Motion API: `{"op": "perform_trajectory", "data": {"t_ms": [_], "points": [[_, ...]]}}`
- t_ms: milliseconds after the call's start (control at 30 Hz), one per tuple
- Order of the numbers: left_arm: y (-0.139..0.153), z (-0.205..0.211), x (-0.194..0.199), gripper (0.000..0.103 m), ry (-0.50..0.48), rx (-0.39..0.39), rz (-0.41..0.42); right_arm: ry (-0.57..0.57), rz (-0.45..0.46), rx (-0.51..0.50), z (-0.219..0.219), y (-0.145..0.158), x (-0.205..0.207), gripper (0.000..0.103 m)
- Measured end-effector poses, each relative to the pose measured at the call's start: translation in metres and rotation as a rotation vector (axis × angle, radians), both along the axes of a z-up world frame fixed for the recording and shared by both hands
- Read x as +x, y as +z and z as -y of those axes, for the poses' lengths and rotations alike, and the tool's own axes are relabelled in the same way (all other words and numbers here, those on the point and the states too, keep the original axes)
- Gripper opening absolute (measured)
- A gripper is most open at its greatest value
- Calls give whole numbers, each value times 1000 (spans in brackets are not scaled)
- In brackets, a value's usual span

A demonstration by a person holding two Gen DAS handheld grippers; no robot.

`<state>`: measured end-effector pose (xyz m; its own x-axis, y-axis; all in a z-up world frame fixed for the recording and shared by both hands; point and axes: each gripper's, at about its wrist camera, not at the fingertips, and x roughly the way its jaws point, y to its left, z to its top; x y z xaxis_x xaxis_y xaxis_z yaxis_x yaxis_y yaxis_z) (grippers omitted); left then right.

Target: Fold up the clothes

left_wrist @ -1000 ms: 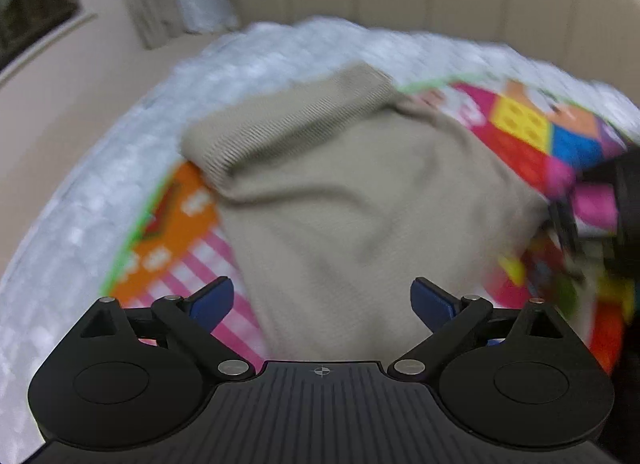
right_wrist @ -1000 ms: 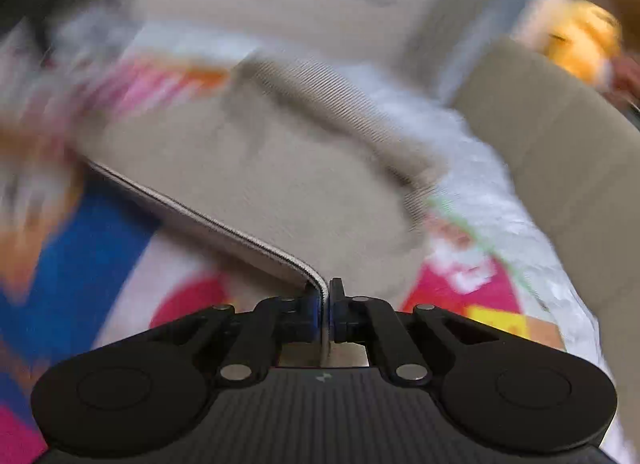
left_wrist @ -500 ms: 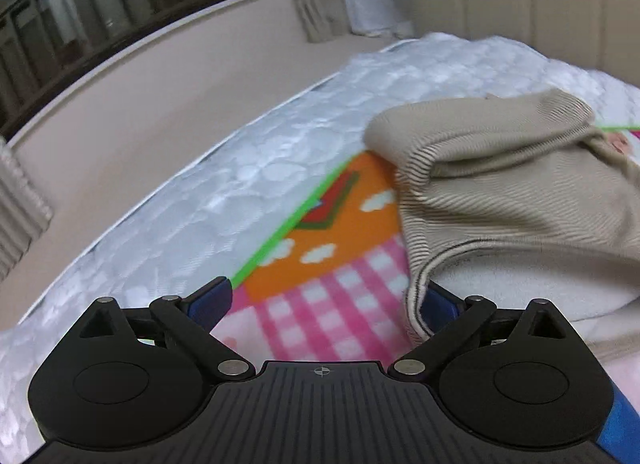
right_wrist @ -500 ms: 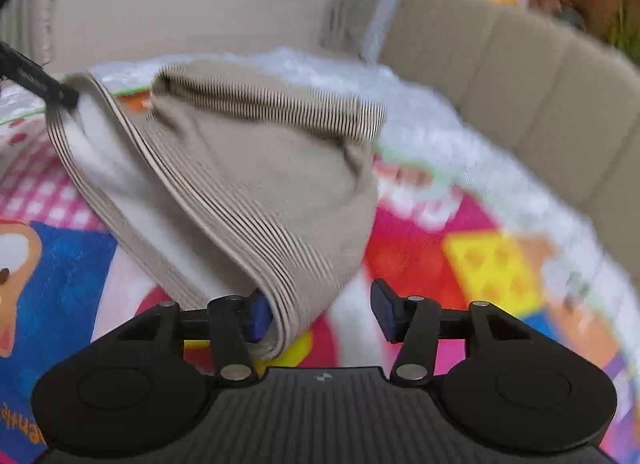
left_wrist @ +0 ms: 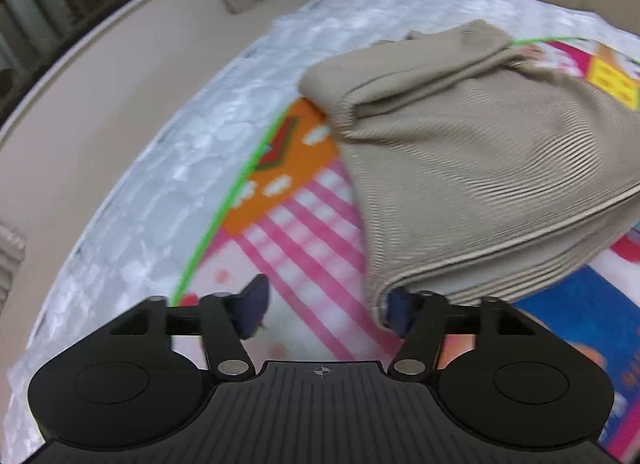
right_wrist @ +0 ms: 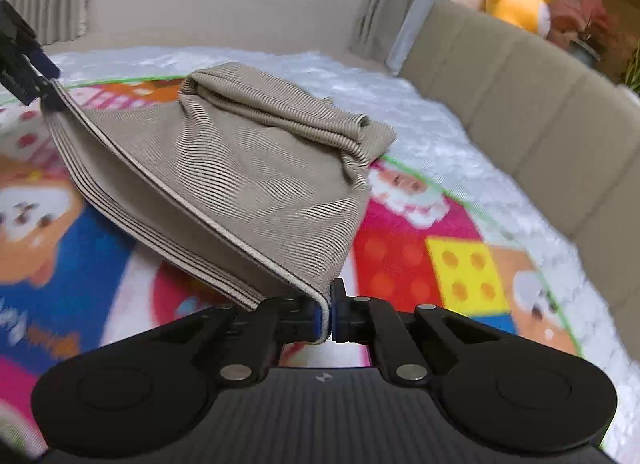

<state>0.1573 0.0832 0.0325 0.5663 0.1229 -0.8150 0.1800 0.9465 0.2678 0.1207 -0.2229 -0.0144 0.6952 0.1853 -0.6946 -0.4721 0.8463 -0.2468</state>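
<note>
Sweater (right_wrist: 256,183) hem is now pinched between the pressed-together fingers of the right gripper (right_wrist: 330,316), which stood apart half a second ago, while the left gripper (left_wrist: 326,310), corner against its right finger, is closing, so lifting can start.

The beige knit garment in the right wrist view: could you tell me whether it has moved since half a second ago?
Yes. The beige knit garment has shifted right across the colourful play mat, its corner now pinched in the right gripper.

Black grippers (right_wrist: 330,314), blue-padded jaws, silver screws.
</note>
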Motion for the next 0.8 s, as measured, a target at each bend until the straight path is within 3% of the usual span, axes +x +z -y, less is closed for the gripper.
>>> {"op": "perform_trajectory", "data": {"t_ms": [133, 200, 333, 433, 533, 600, 667, 800], "points": [[4, 6, -27, 65, -48, -70, -79, 41, -96, -13, 12, -11, -23, 6], [5, 8, -35, 77, -80, -114, -128, 70, -122, -29, 17, -12, -34, 8], [22, 9, -42, 90, -110, -284, -130, 89, -125, 37, 21, 16, -36, 31], [38, 16, -31, 95, -110, -449, -68, 126, -108, 157, 17, 56, -26, 51], [46, 27, -4, 98, -96, -541, 46, 171, -77, 211, 6, 88, -5, 64], [38, 35, 31, 99, -43, -557, 111, 155, -44, 215, -4, 104, 15, 64], [22, 42, 68, 99, 28, -522, 157, 97, -11, 216, -11, 109, 40, 64], [-14, 36, 112, 98, 110, -470, 174, -67, -15, 298, -26, 89, 112, 64]]}}
